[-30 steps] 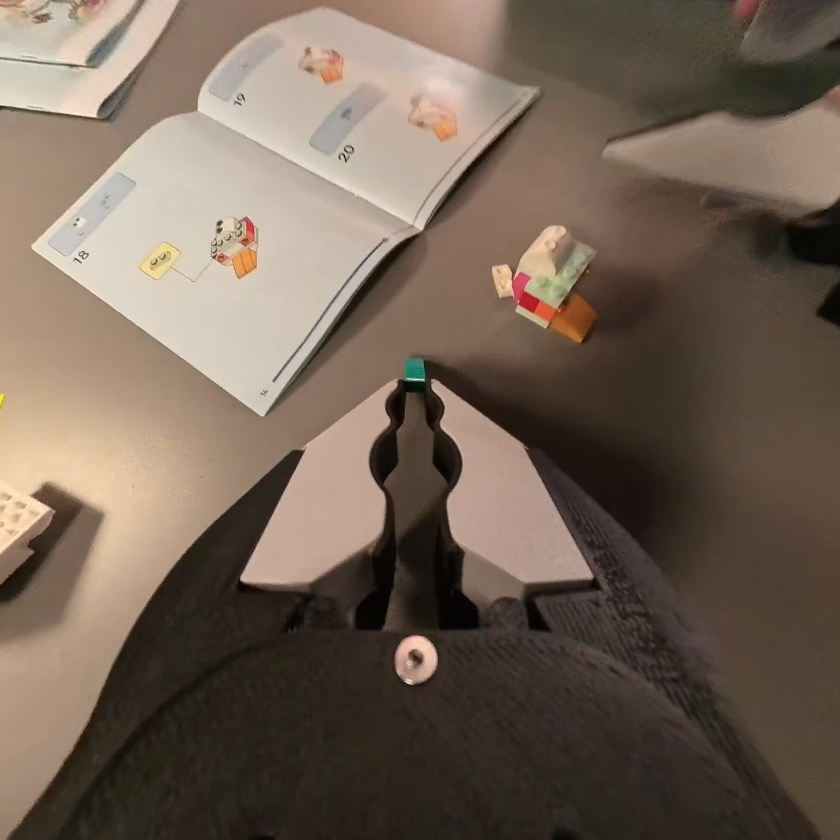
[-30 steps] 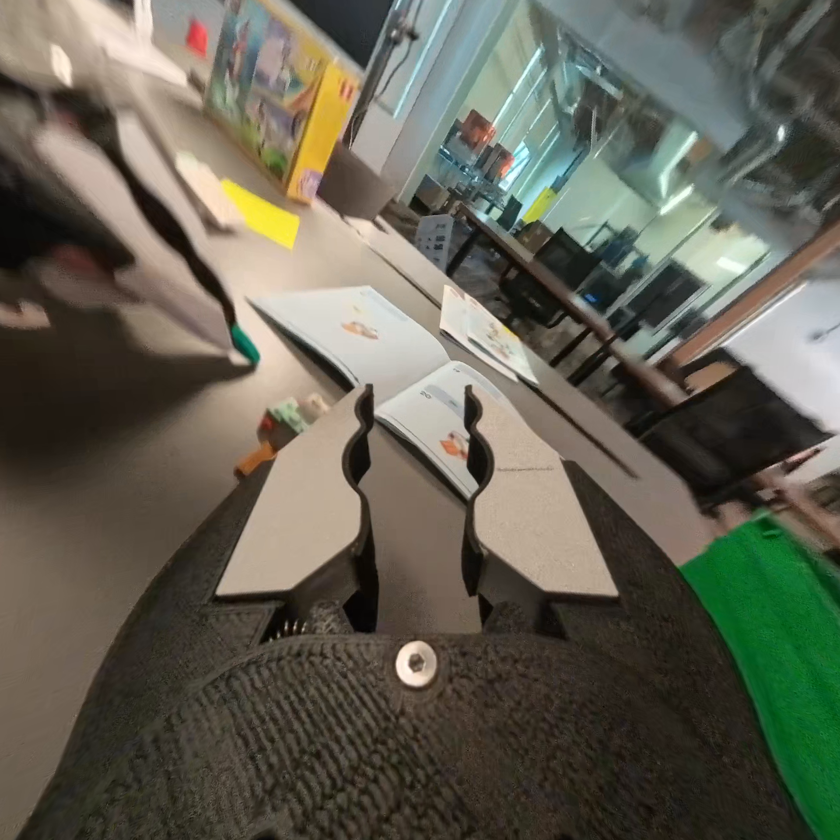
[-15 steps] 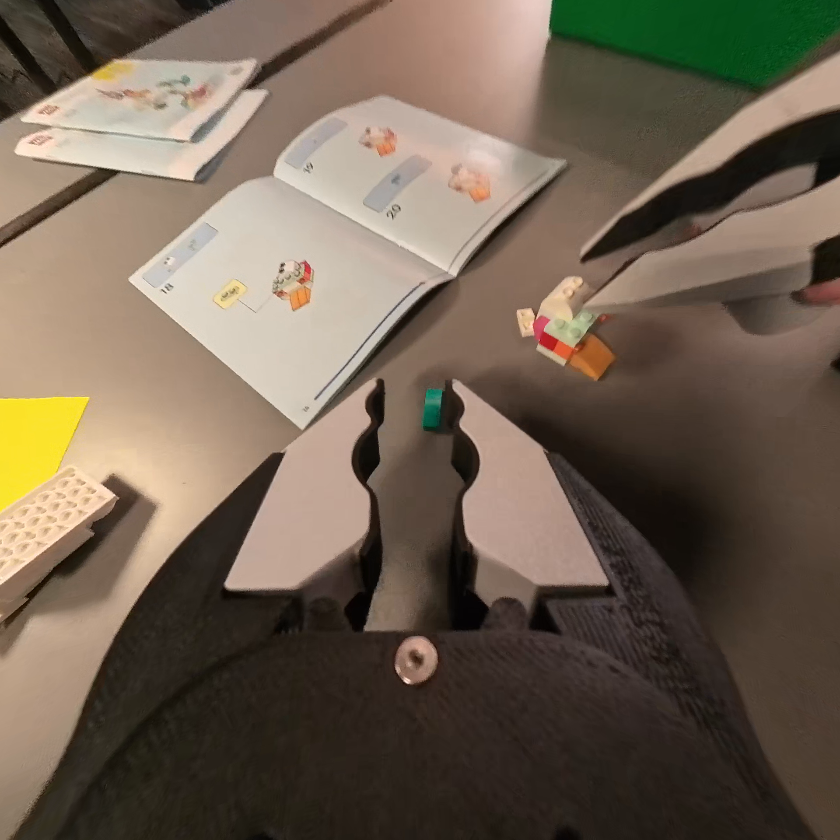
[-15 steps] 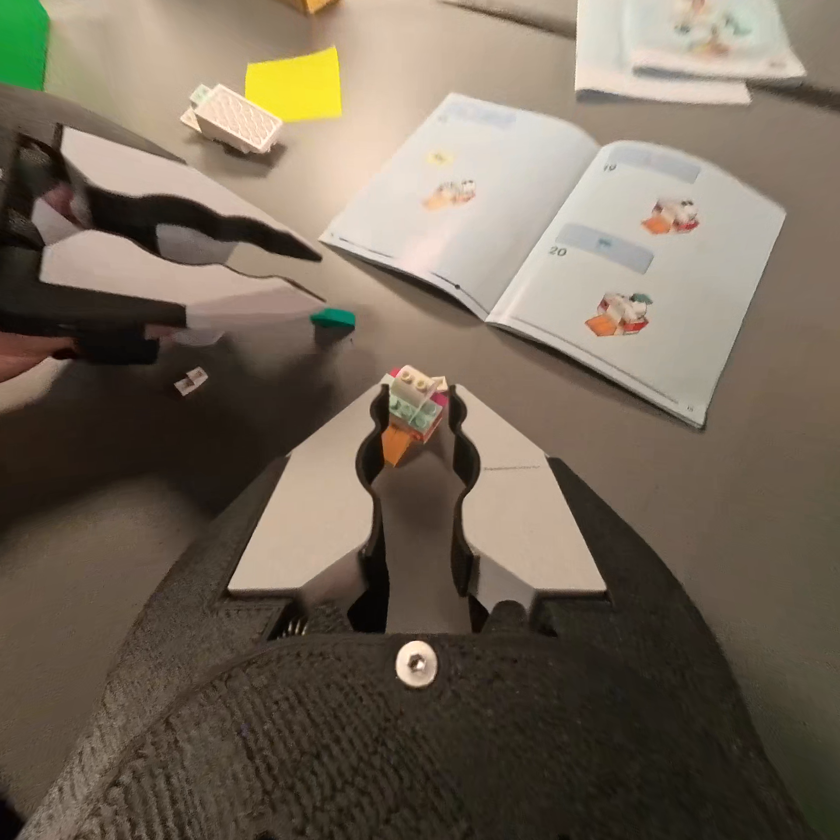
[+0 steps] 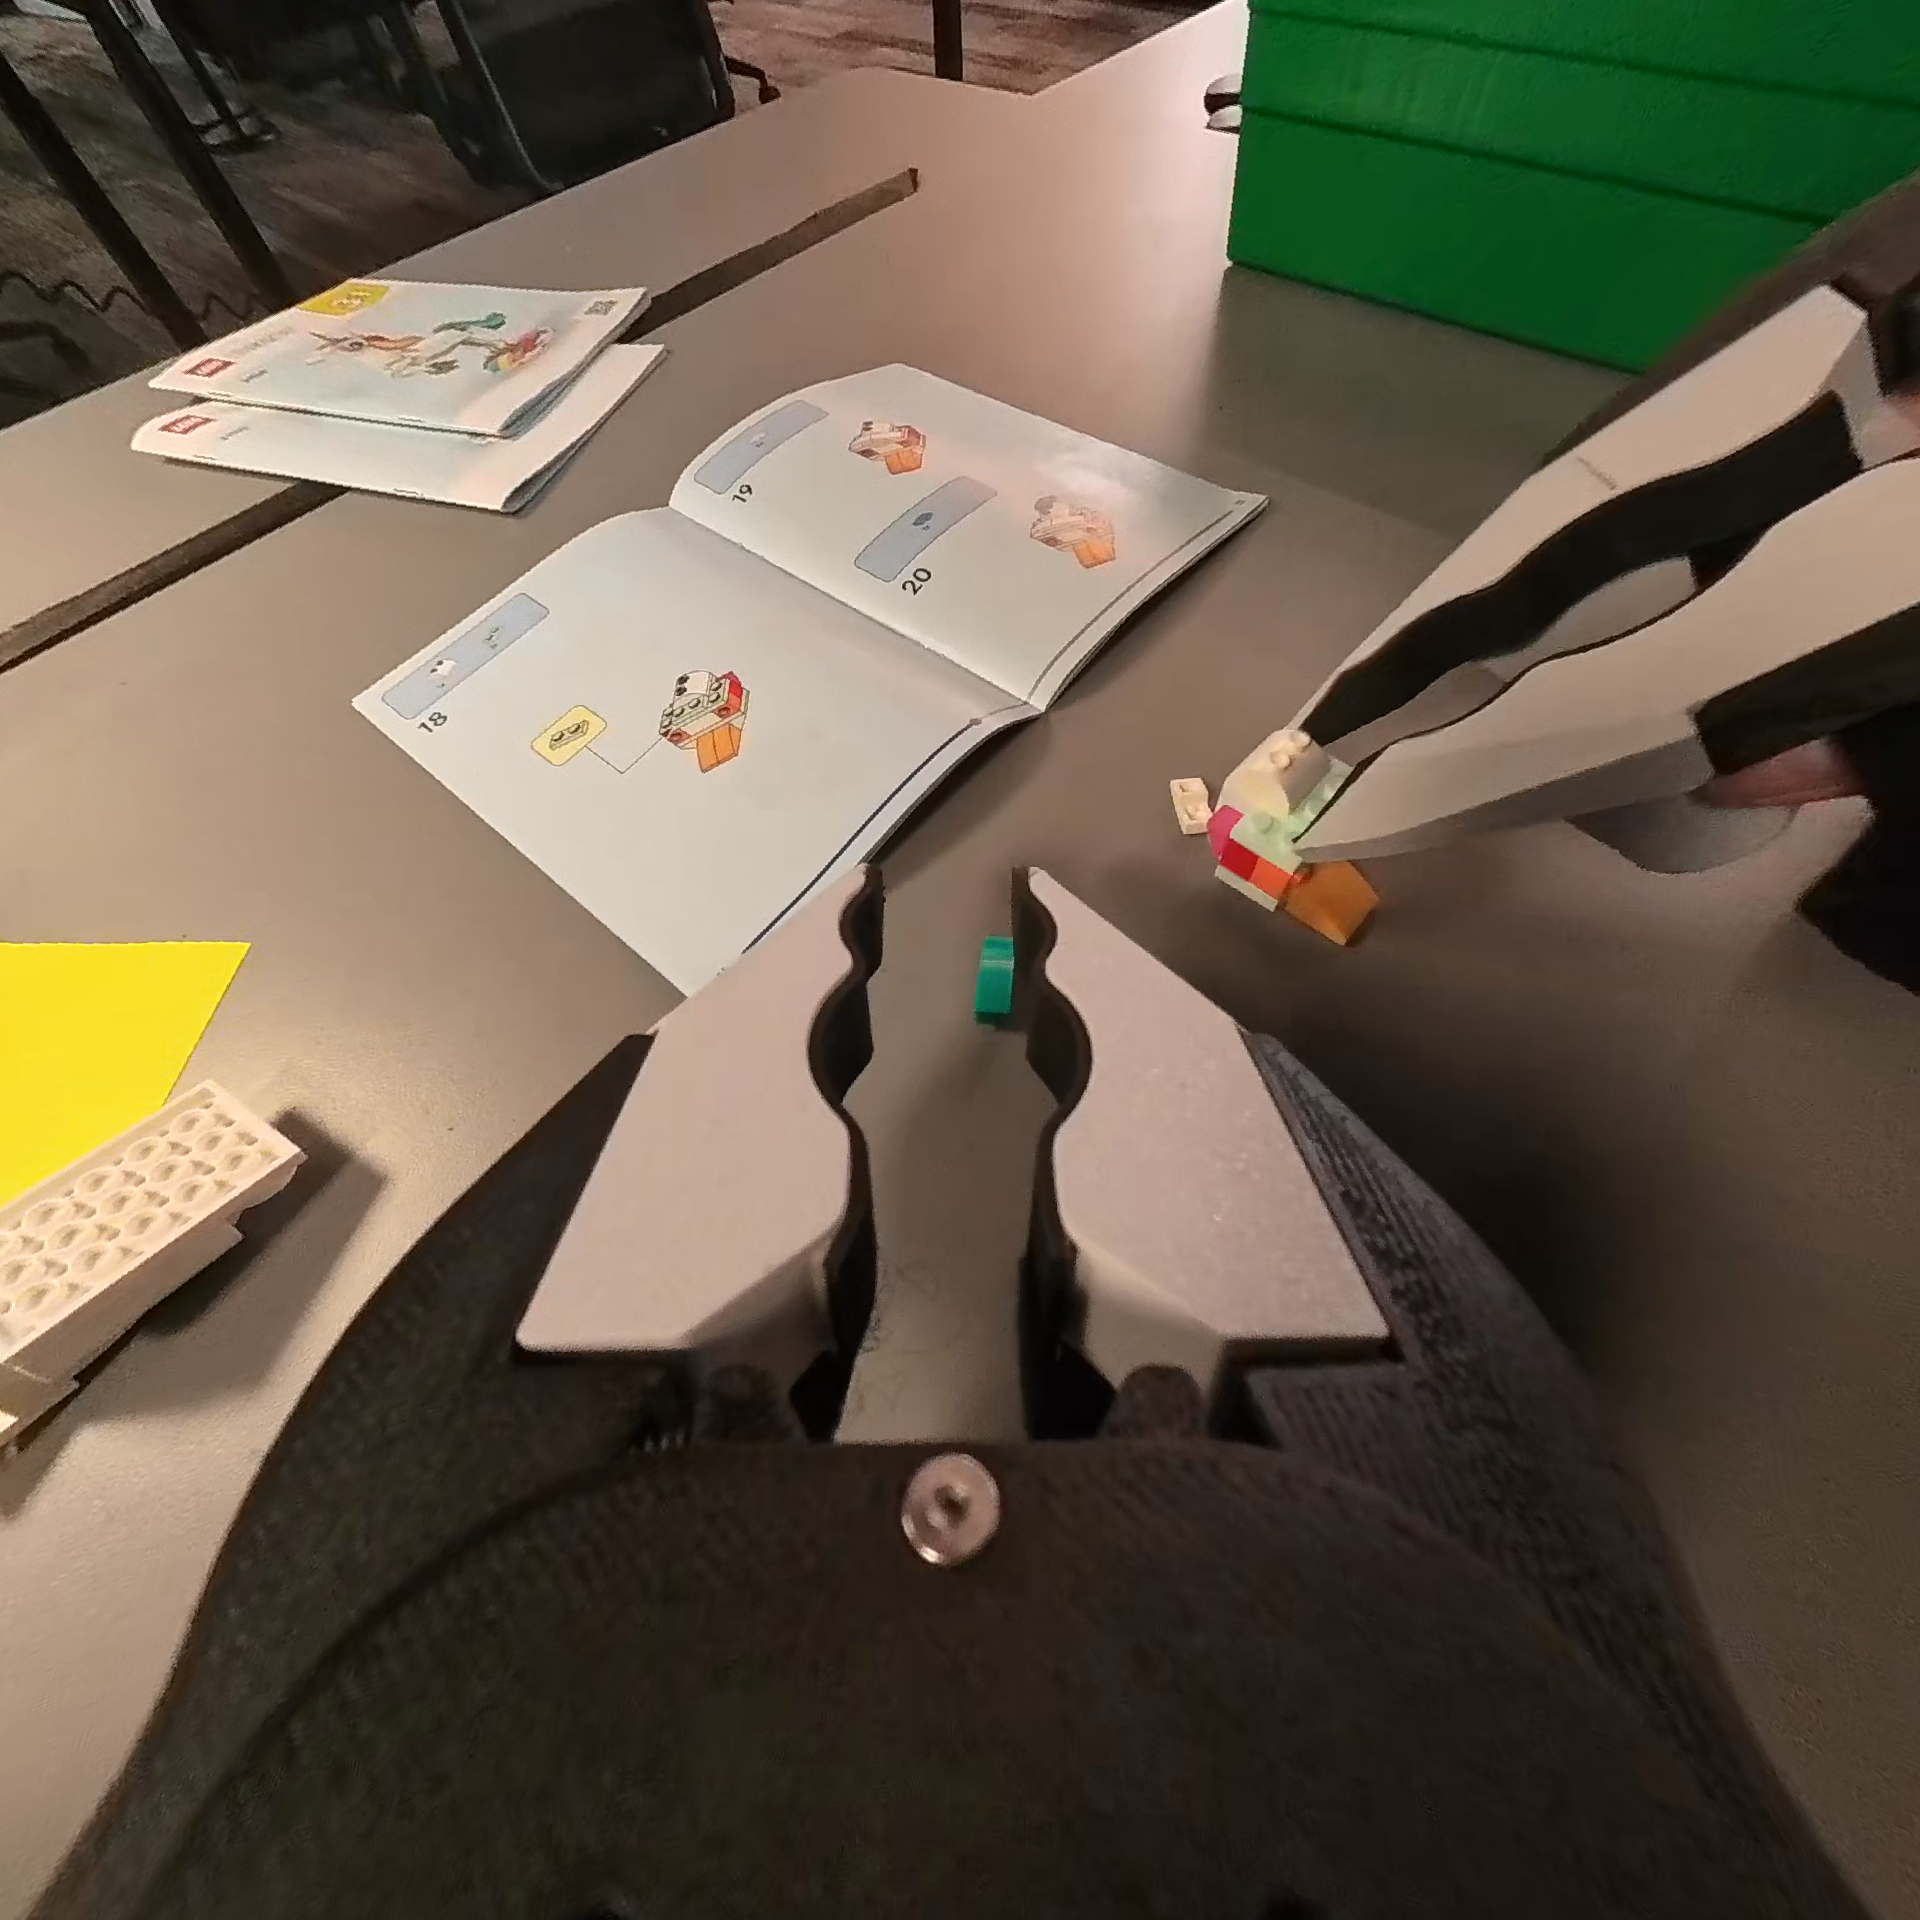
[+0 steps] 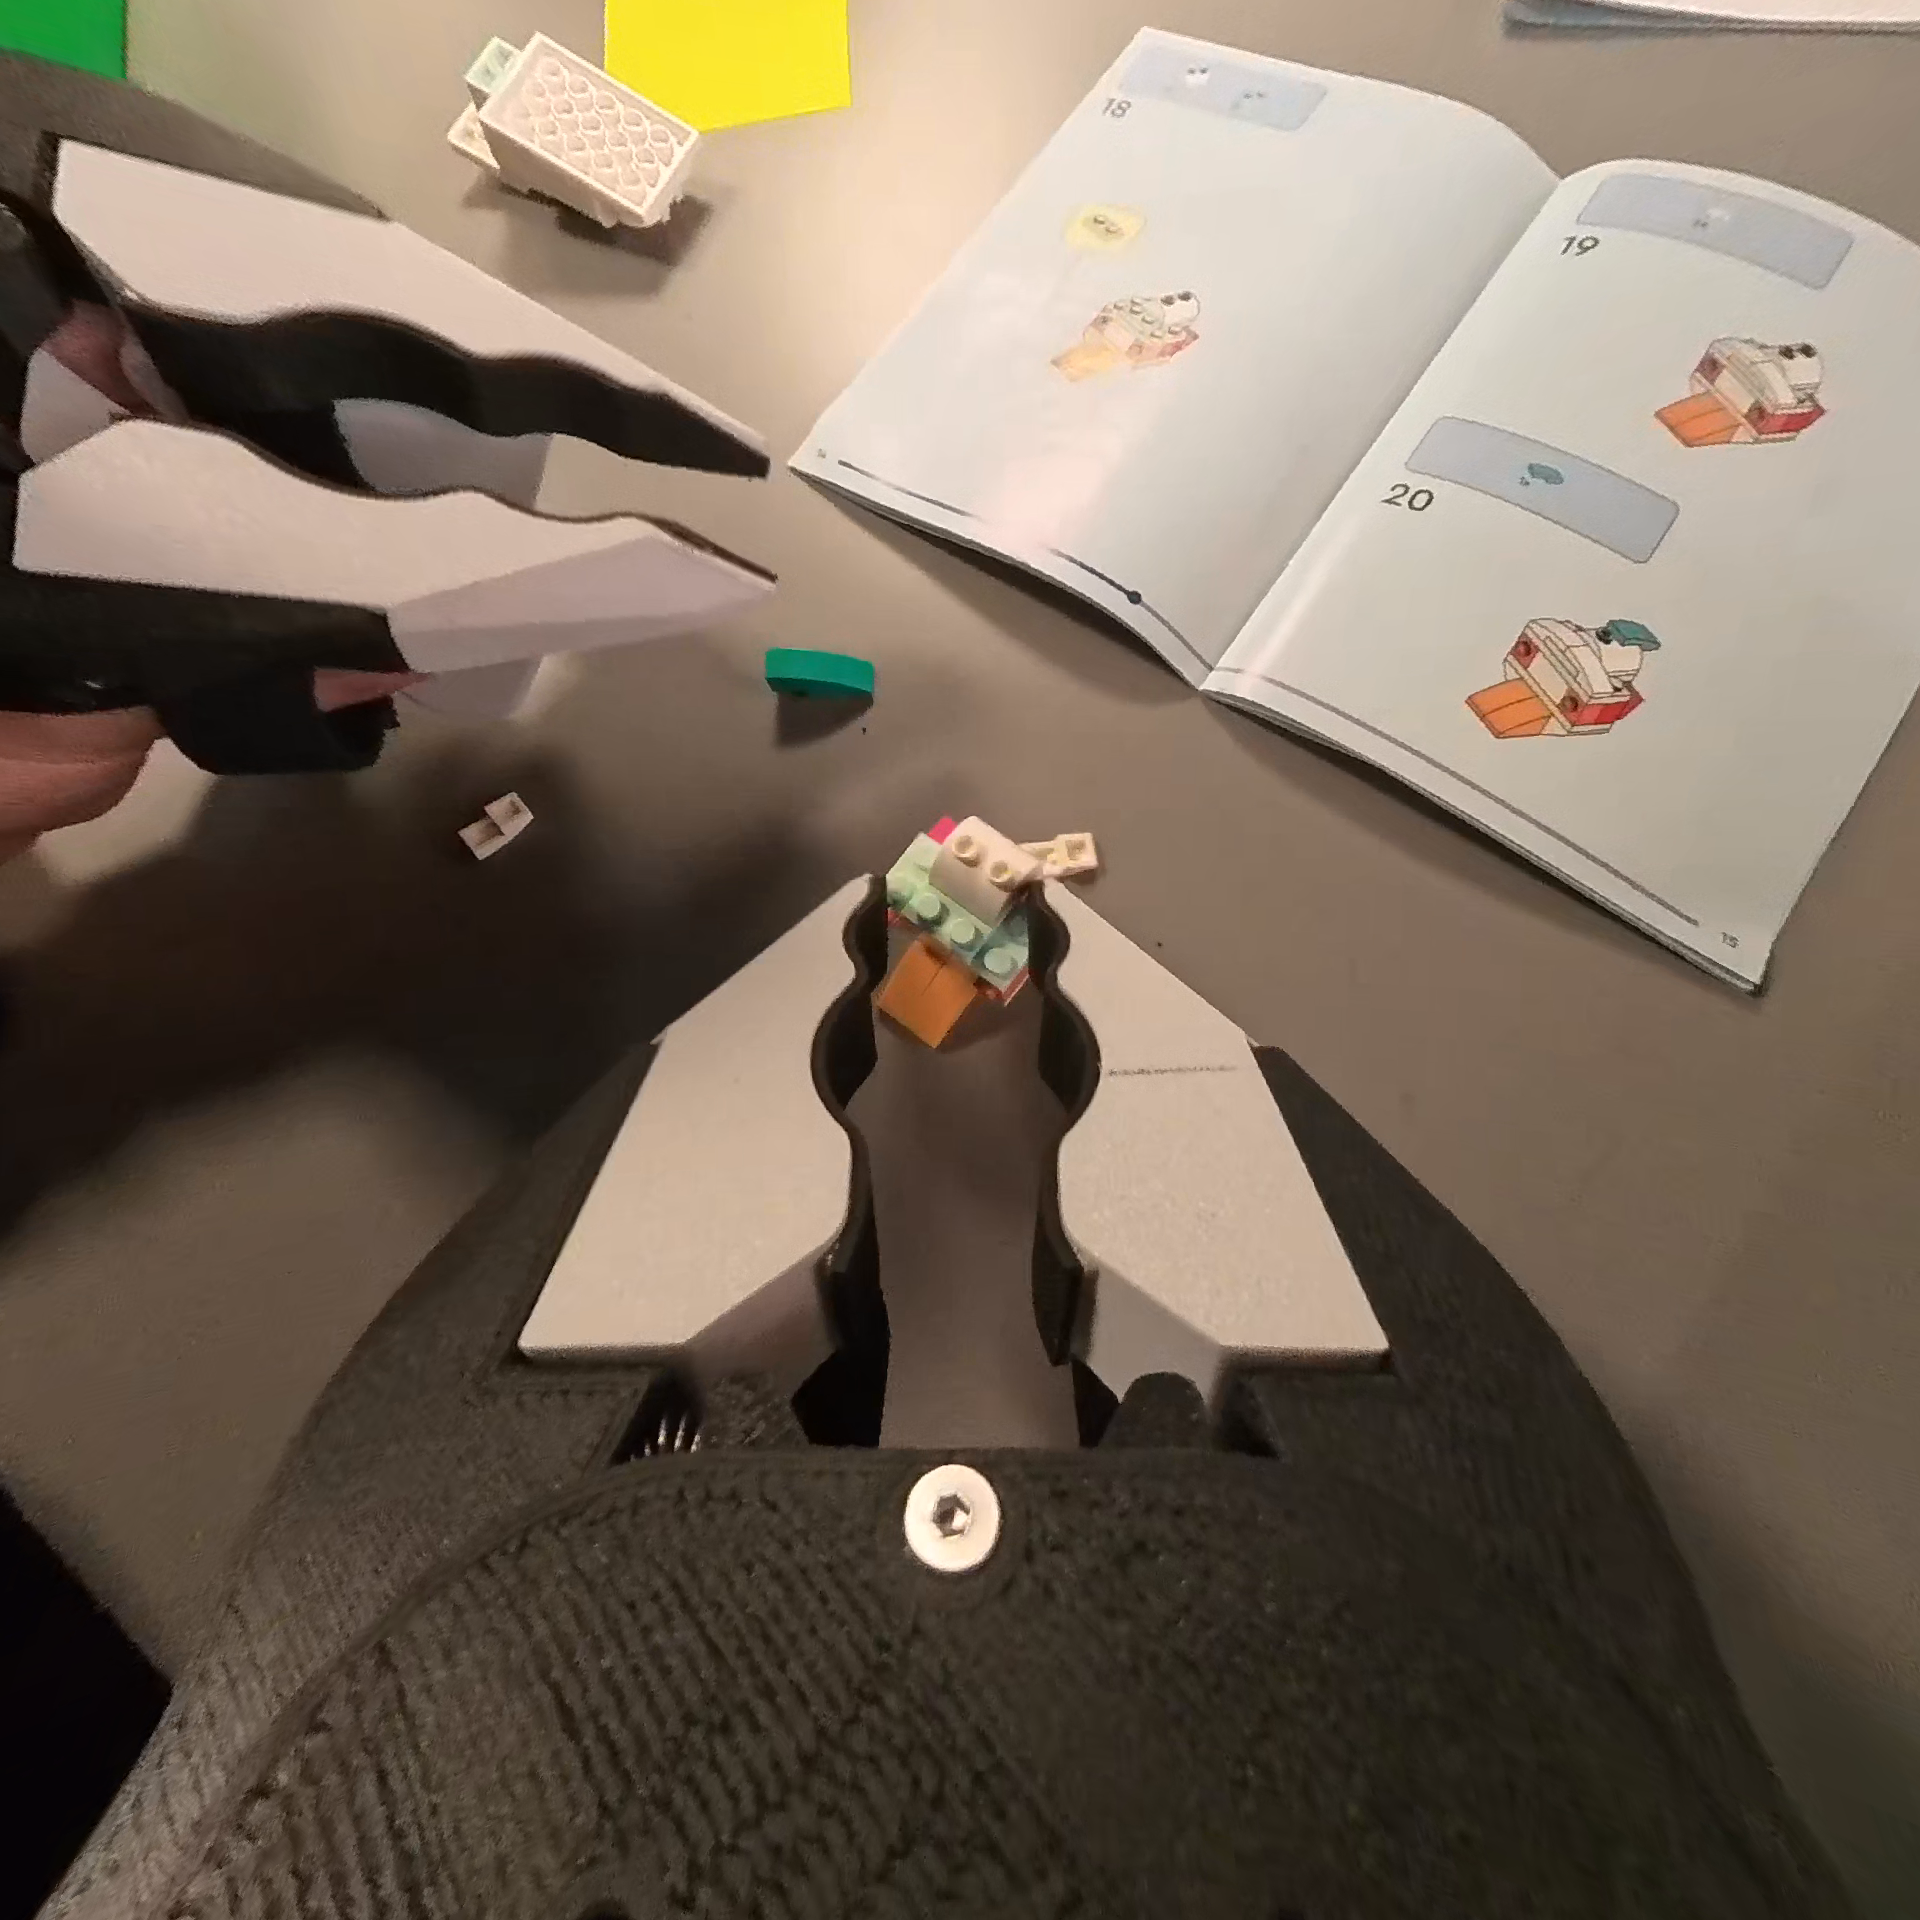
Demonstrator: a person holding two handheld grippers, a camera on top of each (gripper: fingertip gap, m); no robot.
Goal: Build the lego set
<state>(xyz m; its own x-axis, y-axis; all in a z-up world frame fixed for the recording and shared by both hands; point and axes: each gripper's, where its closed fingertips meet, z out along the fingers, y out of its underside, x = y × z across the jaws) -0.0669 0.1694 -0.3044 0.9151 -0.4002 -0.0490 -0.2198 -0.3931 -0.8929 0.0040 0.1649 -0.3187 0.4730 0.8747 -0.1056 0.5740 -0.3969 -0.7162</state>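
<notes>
On the grey table (image 5: 1558, 1195) between my two grippers lies the small teal piece (image 5: 993, 977), flat on the surface. My left gripper (image 5: 948, 883) sits just behind it with the jaws parted and nothing between them; in the left wrist view the teal piece shows in the gap close to the right fingertip, and in the right wrist view it lies just past the tips, clear of them.

My right gripper (image 6: 954, 902) is down over the small model (image 6: 961, 935), a cluster of white, pale green, pink, red and orange bricks. The jaws stand narrow with the fingertips on either side of the model's upper part. From the left wrist view the tips seem to meet the white and green bricks while the orange base rests on the table, but I cannot tell whether they actually grip it.

A tiny cream plate (image 6: 1065, 854) lies touching the far side of the model. A small white bracket piece (image 6: 497, 826) lies alone under the left gripper in the right wrist view.

Beyond the teal piece the instruction booklet (image 5: 790, 644) lies open, with two closed booklets (image 5: 416, 384) farther off. To my left sit a white studded plate (image 5: 114, 1216) and a yellow sheet (image 5: 83, 1039). A green box (image 5: 1558, 156) stands at the far right.
</notes>
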